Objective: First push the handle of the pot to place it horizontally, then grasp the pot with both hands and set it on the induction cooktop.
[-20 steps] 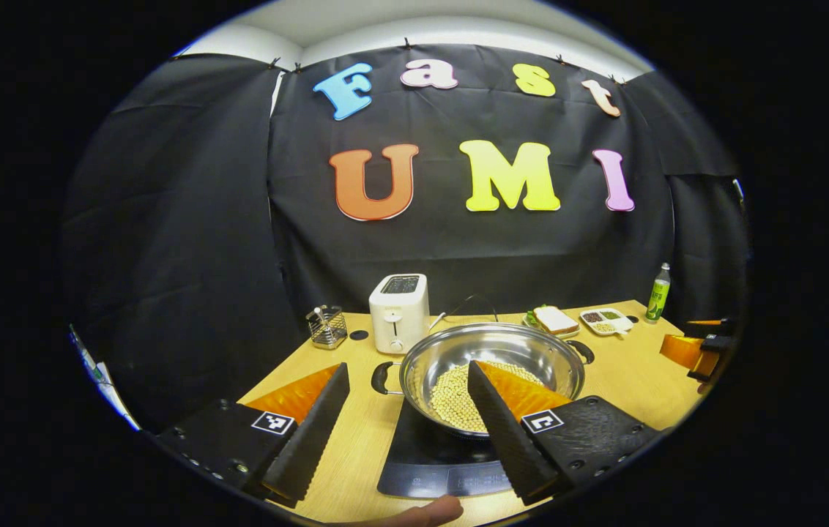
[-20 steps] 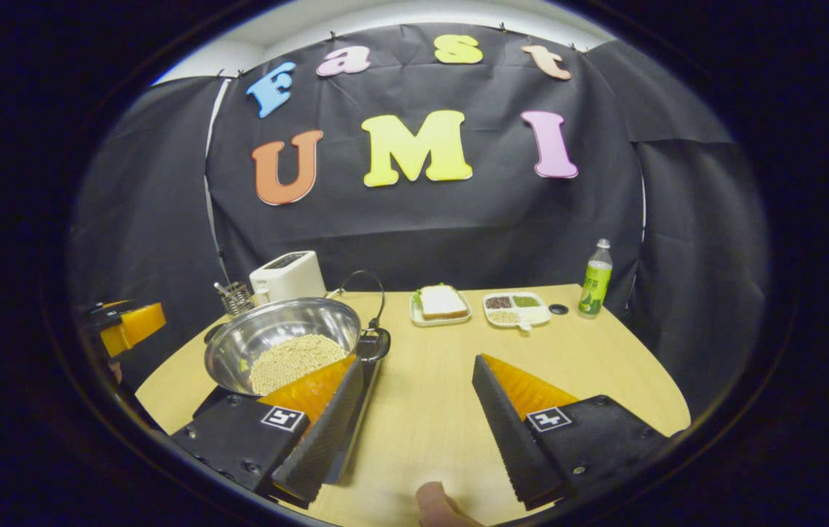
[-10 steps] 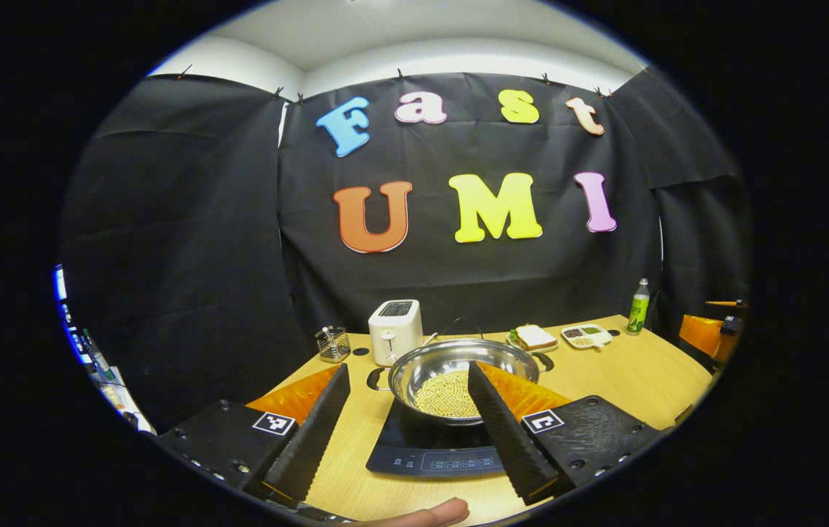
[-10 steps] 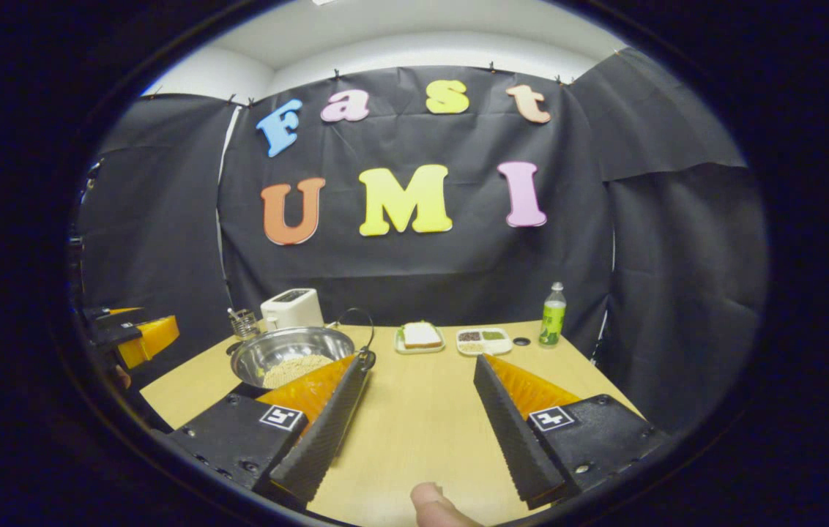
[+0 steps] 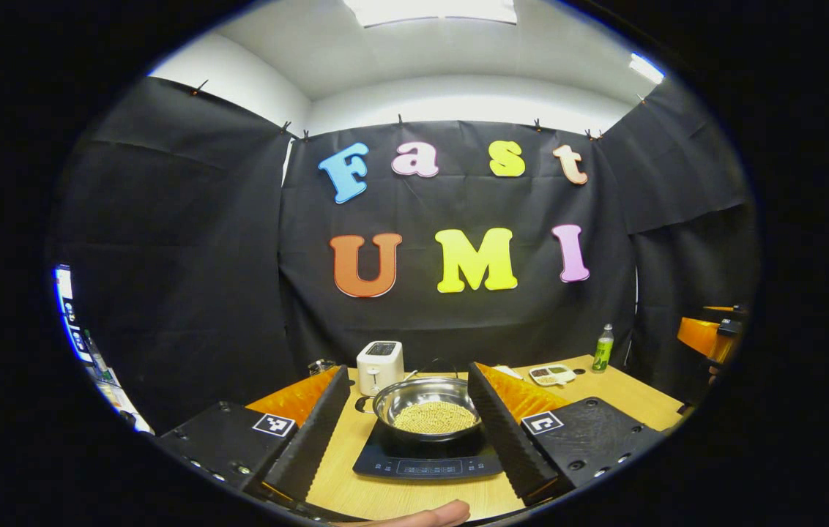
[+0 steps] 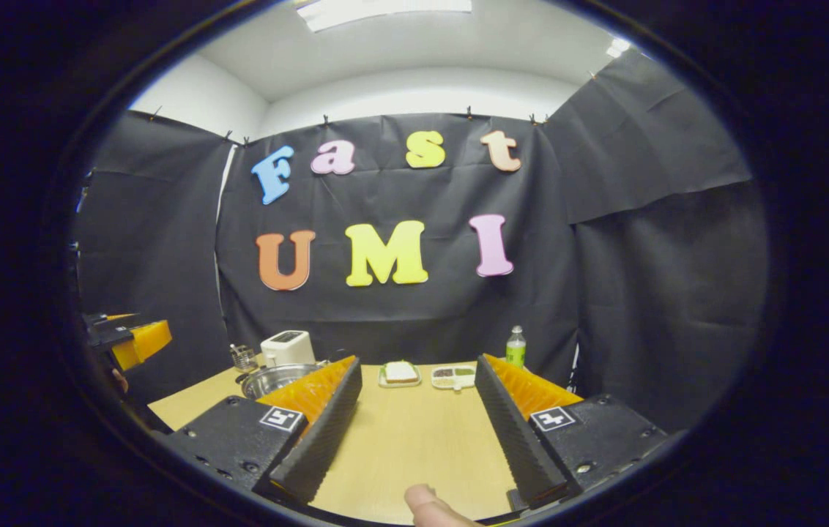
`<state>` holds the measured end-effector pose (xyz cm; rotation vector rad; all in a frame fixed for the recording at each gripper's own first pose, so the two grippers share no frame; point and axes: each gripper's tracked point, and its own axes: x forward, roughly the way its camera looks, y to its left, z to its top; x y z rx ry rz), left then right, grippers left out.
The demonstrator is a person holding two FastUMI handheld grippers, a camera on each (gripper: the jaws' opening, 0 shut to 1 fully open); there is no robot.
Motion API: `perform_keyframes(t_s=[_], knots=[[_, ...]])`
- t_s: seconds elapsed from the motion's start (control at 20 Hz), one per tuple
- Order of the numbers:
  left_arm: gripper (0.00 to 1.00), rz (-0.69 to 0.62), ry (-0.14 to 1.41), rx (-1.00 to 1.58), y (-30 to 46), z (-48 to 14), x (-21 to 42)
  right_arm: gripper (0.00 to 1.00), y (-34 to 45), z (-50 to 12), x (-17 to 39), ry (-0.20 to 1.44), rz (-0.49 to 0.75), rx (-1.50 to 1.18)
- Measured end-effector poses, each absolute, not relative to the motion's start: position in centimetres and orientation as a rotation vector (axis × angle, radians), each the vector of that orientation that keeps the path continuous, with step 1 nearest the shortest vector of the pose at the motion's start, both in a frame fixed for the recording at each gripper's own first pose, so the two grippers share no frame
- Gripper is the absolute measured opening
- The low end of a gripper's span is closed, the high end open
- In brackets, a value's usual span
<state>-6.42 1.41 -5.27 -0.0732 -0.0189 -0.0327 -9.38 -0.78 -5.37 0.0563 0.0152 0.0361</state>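
A steel pot [image 5: 425, 410] holding pale yellow beans sits on the black induction cooktop [image 5: 429, 462] in the left gripper view. A small black side handle [image 5: 362, 405] shows at its left. My left gripper [image 5: 407, 369] is open, well back from the pot, with nothing between its fingers. In the right gripper view the pot [image 6: 275, 379] lies far off at the left, partly hidden behind my left finger. My right gripper [image 6: 418, 361] is open over bare table. Each view shows the other gripper far off at its edge, the right gripper [image 5: 707, 333] and the left gripper [image 6: 129, 340].
A white toaster [image 5: 379, 364] stands behind the pot. A wire utensil holder [image 6: 242, 356], a sandwich plate [image 6: 400, 373], a sectioned dish [image 6: 452, 376] and a green bottle [image 6: 515, 346] line the back of the wooden table [image 6: 414, 439]. Black cloth walls surround it.
Both grippers have drawn back from the pot and tilted upward, staying open. The pot stays on the cooktop and looks smaller and farther off.
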Motion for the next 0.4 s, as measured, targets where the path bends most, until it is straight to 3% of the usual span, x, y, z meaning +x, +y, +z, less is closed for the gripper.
perform_keyframes(t_s=[0.4], knots=[[0.96, -0.092, -0.148, -0.097, 0.2, -0.2, -11.2, 0.96, -4.4, -3.9, -12.5, -0.026, -0.048, 0.076]])
